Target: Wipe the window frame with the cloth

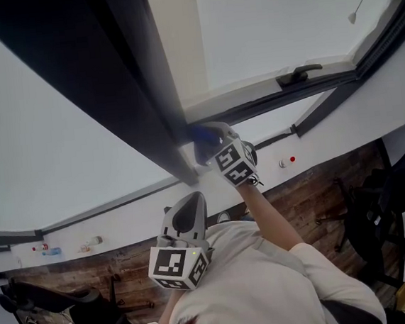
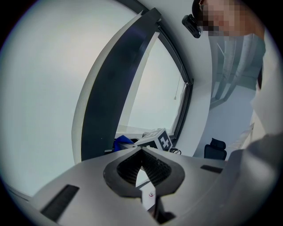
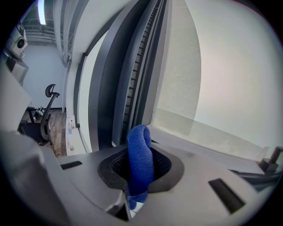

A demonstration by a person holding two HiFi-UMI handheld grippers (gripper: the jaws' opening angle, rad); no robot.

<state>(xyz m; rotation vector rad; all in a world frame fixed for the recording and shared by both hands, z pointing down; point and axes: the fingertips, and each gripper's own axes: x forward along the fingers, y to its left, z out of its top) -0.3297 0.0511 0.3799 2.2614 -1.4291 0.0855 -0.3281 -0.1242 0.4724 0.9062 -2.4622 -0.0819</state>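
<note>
Cloth (image 3: 139,152), blue and folded, sits clamped in the right gripper's (image 3: 141,172) jaws, a grip only its own view shows. The head view places it at the dark window frame (image 1: 159,119). The left gripper (image 2: 142,154), jaws together and empty, hangs back from that frame.

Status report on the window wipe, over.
Right gripper shut on blue cloth, at window frame. Left gripper shut, empty, clear of frame. Nothing in the way.
</note>
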